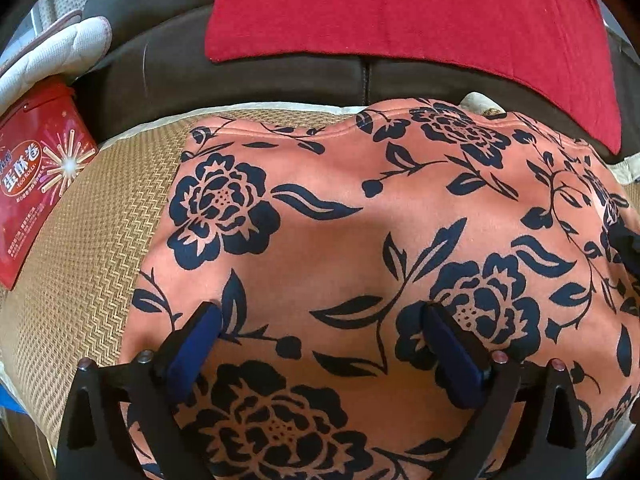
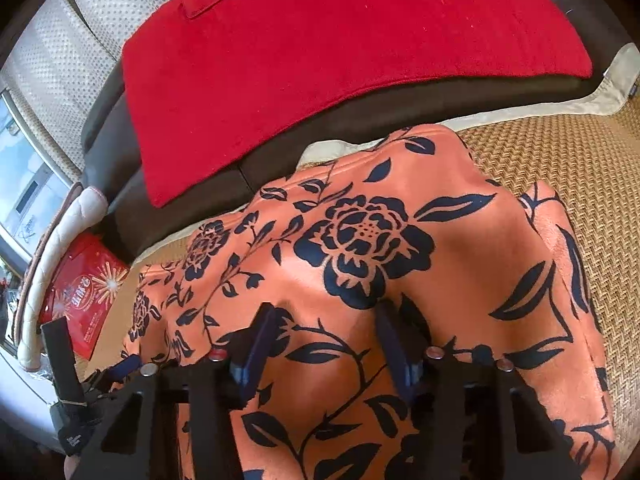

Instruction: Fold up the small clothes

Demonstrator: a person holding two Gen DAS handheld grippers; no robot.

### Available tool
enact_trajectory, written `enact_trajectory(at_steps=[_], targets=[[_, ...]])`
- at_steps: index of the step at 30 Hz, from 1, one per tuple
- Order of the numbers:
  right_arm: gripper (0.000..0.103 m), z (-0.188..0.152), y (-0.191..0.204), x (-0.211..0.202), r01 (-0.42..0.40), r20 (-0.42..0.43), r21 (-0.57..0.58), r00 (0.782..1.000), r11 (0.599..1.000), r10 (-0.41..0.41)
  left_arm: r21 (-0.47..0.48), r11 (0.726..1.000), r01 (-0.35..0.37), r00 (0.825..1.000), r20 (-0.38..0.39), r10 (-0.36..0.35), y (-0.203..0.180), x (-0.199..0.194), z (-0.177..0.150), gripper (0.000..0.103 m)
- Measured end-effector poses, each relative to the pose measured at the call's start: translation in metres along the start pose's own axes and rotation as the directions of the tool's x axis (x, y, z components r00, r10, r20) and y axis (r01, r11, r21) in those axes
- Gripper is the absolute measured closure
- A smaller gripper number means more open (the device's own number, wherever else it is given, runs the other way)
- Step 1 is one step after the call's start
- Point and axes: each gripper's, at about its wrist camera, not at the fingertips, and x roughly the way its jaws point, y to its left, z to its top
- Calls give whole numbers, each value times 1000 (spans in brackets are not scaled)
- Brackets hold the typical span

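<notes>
An orange garment (image 1: 340, 240) printed with dark blue flowers lies spread on a woven straw mat (image 1: 92, 248). My left gripper (image 1: 320, 312) stands wide open over the garment's near left part, both blue-padded fingertips (image 1: 208, 316) down at the cloth, nothing pinched between them. In the right wrist view the same garment (image 2: 460, 248) rises in soft ridges. My right gripper (image 2: 324, 312) is about half open over it, its fingertips (image 2: 266, 320) resting on the cloth with flat fabric showing in the gap. The left gripper's blue finger (image 2: 124, 364) shows at the lower left there.
A red cloth (image 1: 400, 12) lies on a dark brown sofa seat (image 1: 240, 72) behind the mat. A red printed box (image 1: 36, 176) and a white quilted item (image 1: 52, 52) sit at the far left. Bare mat (image 2: 580, 168) lies to the garment's right.
</notes>
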Motion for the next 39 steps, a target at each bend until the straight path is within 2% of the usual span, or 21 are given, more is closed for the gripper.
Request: enact_trajectory(at_steps=[1, 3, 4, 5, 7, 9, 11, 13, 19, 21, 23, 26, 28, 31, 33, 35, 36, 37, 39], targets=[[66, -1, -1, -1, 22, -8, -17, 1000, 1000, -22, 3, 1000, 0, 1000, 0, 0, 1, 1, 0, 1], [76, -3, -10, -4, 14, -23, -5, 1000, 1000, -14, 0, 1000, 2, 1000, -4, -2, 4, 0, -1, 1], [92, -4, -18, -7, 5, -31, 19, 1000, 1000, -5, 0, 1000, 3, 1000, -4, -3, 5, -1, -3, 2], [102, -4, -27, -9, 7, -41, 46, 999, 999, -5, 2, 1000, 3, 1000, -3, -3, 7, 2, -5, 2], [102, -5, -51, -12, -67, -64, 139, 995, 988, 77, 11, 1000, -1, 1000, 0, 1, 7, 2, -6, 2], [102, -8, -62, -17, -106, -74, 169, 990, 980, 120, 20, 1000, -13, 1000, 3, 13, 8, 1, -8, 2], [102, -14, -62, -23, -95, -82, 125, 991, 988, 105, 9, 999, -30, 1000, -3, 30, 12, 1, -11, 1], [102, -20, -59, -30, -84, -81, 91, 992, 992, 92, -18, 1000, -9, 1000, -11, 9, 20, 3, -11, 1], [100, -19, -63, -42, -135, -88, 125, 985, 983, 146, -34, 999, 10, 1000, 22, -9, 25, -6, -13, 2], [96, -16, -66, -50, -161, -81, 163, 981, 973, 176, -75, 997, 10, 999, 44, -7, 35, -13, -12, 2], [94, -12, -66, -62, -143, -39, 162, 988, 976, 151, -142, 989, 33, 997, 68, -23, 48, -24, -9, 2], [94, -9, -51, -73, -157, 18, 113, 988, 981, 156, -265, 962, 60, 995, 88, -38, 76, -38, -12, 2], [94, -10, -37, -72, -193, 27, 90, 981, 977, 191, -363, 925, 111, 991, 112, -75, 94, -49, -21, 2], [94, -17, -5, -62, -236, -9, 29, 972, 971, 236, -477, 863, 167, 983, 148, -108, 115, -62, -36, 2], [94, -27, 15, -48, -229, -64, 10, 971, 973, 229, -515, 836, 188, 980, 147, -130, 116, -67, -60, 2], [90, -37, 22, -26, -170, -150, 37, 973, 985, 173, -541, 811, 221, 975, 135, -176, 115, -66, -72, 2], [90, -43, 19, -16, -145, -167, 69, 974, 987, 155, -551, 802, 231, 973, 125, -195, 113, -63, -76, 2], [91, -45, 15, -17, -164, -134, 99, 975, 981, 176, -556, 797, 238, 971, 116, -209, 114, -58, -76, 2], [91, -45, 6, -18, -193, -129, 175, 968, 965, 217, -565, 787, 249, 967, 95, -238, 109, -51, -82, 2]])
